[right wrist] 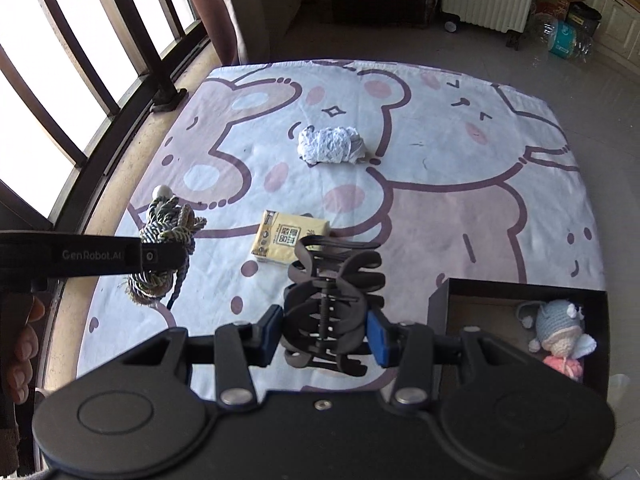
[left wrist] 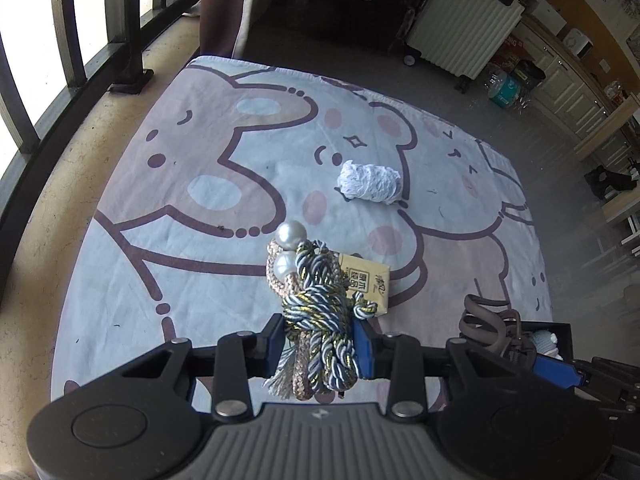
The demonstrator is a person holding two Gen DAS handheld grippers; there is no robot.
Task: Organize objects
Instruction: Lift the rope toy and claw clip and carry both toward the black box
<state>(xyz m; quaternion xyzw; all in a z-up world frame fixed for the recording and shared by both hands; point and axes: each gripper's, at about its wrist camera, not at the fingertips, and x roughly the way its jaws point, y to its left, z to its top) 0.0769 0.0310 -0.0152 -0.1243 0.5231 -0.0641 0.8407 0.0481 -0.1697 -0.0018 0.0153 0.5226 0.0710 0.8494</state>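
My left gripper (left wrist: 322, 344) is shut on a bundle of twisted blue, gold and beige cord with pearl beads (left wrist: 316, 308), held above the cartoon mat (left wrist: 180, 208); the bundle also shows in the right wrist view (right wrist: 164, 236). My right gripper (right wrist: 326, 334) is shut on a dark brown hair claw clip (right wrist: 332, 304), above the mat's near edge. A yellow tissue pack (right wrist: 290, 238) lies mid-mat, and also shows in the left wrist view (left wrist: 366, 284). A crumpled white cloth (right wrist: 330, 144) lies farther back. A dark box (right wrist: 440, 300) at the right holds a crocheted doll (right wrist: 560, 332).
A window railing (right wrist: 100, 92) runs along the left, with a curtain (right wrist: 212, 8) at its far end. A white suitcase (left wrist: 460, 28) and water bottles (left wrist: 504, 88) stand on the floor beyond the mat. Cabinets (left wrist: 580, 92) line the right side.
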